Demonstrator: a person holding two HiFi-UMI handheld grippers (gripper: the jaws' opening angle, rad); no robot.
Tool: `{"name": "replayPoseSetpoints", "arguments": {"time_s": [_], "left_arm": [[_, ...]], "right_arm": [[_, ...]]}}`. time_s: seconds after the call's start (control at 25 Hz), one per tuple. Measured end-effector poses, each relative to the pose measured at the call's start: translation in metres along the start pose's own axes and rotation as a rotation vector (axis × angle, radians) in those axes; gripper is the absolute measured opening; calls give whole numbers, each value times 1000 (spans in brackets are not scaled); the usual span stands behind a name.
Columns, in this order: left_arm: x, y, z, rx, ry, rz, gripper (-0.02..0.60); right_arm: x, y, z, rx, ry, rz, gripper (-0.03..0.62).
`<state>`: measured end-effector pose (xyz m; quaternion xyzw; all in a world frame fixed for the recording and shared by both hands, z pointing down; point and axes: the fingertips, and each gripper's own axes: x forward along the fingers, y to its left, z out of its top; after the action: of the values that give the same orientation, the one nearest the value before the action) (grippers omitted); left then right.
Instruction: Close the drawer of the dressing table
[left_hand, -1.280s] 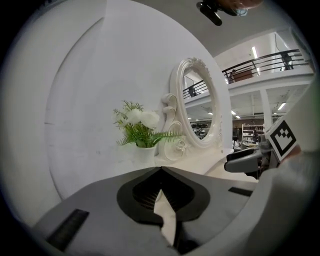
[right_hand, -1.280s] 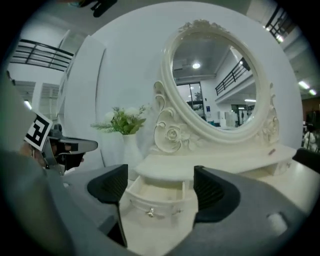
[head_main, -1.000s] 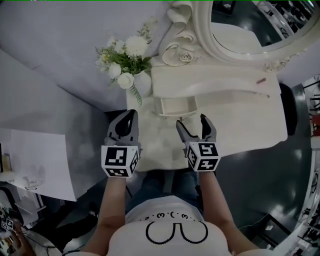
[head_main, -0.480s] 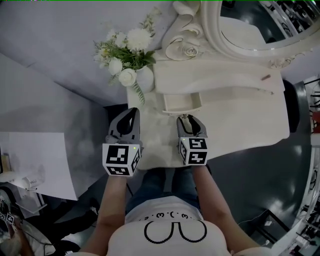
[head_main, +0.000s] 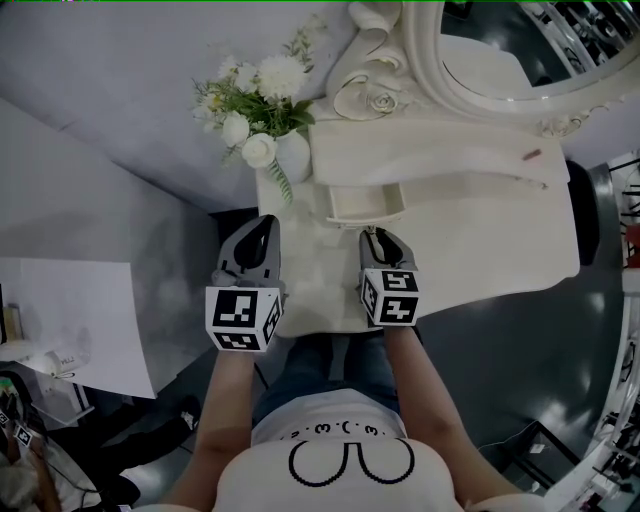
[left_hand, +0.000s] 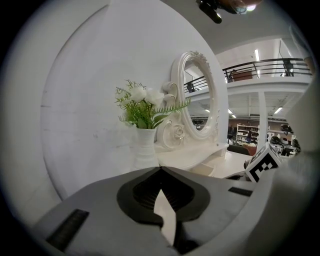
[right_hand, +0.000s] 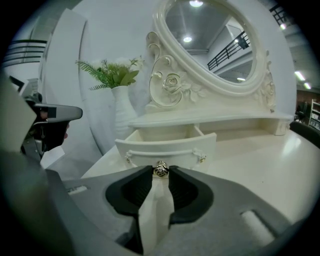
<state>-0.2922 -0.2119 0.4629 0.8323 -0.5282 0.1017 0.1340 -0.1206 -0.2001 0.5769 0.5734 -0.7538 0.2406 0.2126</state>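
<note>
Your right gripper (right_hand: 160, 174) has just been closing, and its tips now pinch the small metal knob (right_hand: 160, 169) at the middle of the drawer (right_hand: 167, 147) front. The drawer stands pulled out from under the shelf (right_hand: 210, 119) of the dressing table (right_hand: 260, 150), straight ahead of your jaws, with its front just past the tips.

The hold is at the very tips, on a small round knob, so I judge it easy to lose. Don't twist or lift.

- Push straight ahead along the jaws' line, toward the base of the mirror (right_hand: 210, 40), so the force runs along the drawer's slide.
- Your gripper tilts downward onto the knob. Take care not to lean down into it, since pressing down on the front could make the drawer bind.
- Stay centred on the knob; a sideways shove may skew the drawer in its opening.
- Go slowly and evenly, and stop when the front sits flush under the shelf.
- Only then spread the jaws and draw back.

Your left gripper (left_hand: 160, 172) is pressed together on nothing, to the left of the right one, with the vase of flowers (left_hand: 145, 145) ahead of it. Leave it clear of the vase, because a nudge could tip it.
</note>
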Motion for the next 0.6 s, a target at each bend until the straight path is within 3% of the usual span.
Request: {"name": "replayPoseSetpoints", "arguments": {"time_s": [0.6], "left_arm": [[14,1,7,-21,-8,9,-2]], "right_arm": [[17,-5,17,1,20,26,98]]}}
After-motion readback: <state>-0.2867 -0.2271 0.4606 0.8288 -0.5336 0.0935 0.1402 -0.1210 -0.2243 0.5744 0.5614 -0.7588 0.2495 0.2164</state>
